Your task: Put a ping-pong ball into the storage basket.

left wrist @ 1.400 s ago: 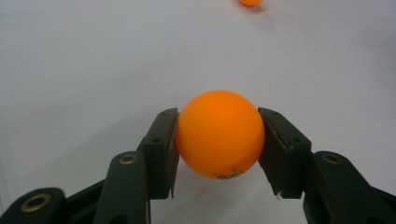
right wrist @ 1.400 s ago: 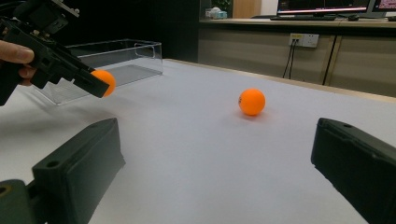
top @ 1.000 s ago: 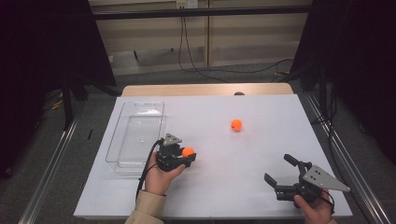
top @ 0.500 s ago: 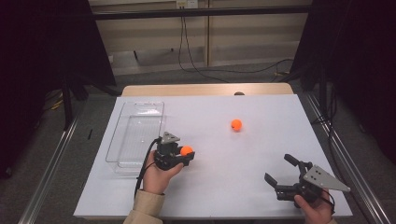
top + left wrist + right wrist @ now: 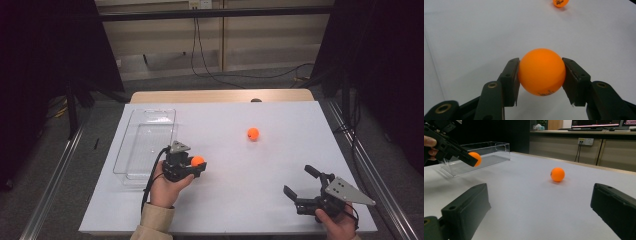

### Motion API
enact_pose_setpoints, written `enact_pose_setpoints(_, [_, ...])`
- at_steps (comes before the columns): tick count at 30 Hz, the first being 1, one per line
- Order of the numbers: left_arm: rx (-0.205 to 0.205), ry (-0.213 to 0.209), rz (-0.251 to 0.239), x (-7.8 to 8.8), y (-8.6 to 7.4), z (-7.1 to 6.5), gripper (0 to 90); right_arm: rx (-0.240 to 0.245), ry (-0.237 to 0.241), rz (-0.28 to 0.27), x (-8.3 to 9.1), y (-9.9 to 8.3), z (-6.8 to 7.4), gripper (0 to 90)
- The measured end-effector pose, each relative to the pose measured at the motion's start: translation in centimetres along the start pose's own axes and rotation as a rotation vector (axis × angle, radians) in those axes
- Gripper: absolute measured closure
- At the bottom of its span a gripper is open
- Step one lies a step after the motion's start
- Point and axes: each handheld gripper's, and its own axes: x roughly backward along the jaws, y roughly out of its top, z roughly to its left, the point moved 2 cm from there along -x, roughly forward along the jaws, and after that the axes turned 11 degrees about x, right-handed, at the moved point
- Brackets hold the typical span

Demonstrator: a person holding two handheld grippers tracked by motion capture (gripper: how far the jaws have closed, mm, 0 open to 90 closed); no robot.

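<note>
On the counter: a white-topped counter [image 5: 225, 200] carries a clear rectangular plastic box [image 5: 145, 145] at the left and a loose orange table-tennis ball [image 5: 253, 133] near the middle.
Left tool: left tool [image 5: 196, 165] clamped on a second orange table-tennis ball [image 5: 198, 161], held just right of the box's near end – its shadow shows it lifted off the surface.
Left tool view: both black pads press the held ball [image 5: 541, 72] from either side; the loose ball [image 5: 560, 2] lies far off at the top edge.
Right tool: right tool [image 5: 300, 186] at the near right corner, jaws wide apart, nothing between them.
Right tool view: the loose ball [image 5: 557, 174] sits well ahead between its spread jaws; the left tool [image 5: 472, 160] and its ball [image 5: 476, 158] show before the box [image 5: 484, 152] – a wall socket and monitors lie beyond.
In the way: open counter between the held ball and the box.
Writing: dark print on both balls, too small to read.
</note>
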Motion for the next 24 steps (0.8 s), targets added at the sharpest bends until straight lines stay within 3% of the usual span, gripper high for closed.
enact_pose_setpoints(19, [-0.013,0.01,0.007,1.1,0.6,0.2,51.0,-0.001,-0.001,-0.001,0.0,0.0,0.0,1.4])
enact_pose_setpoints(24, [0.0,0.007,-0.006,1.4,0.9,0.4,51.0,0.0,-0.001,0.0,0.0,0.0,0.0,1.3])
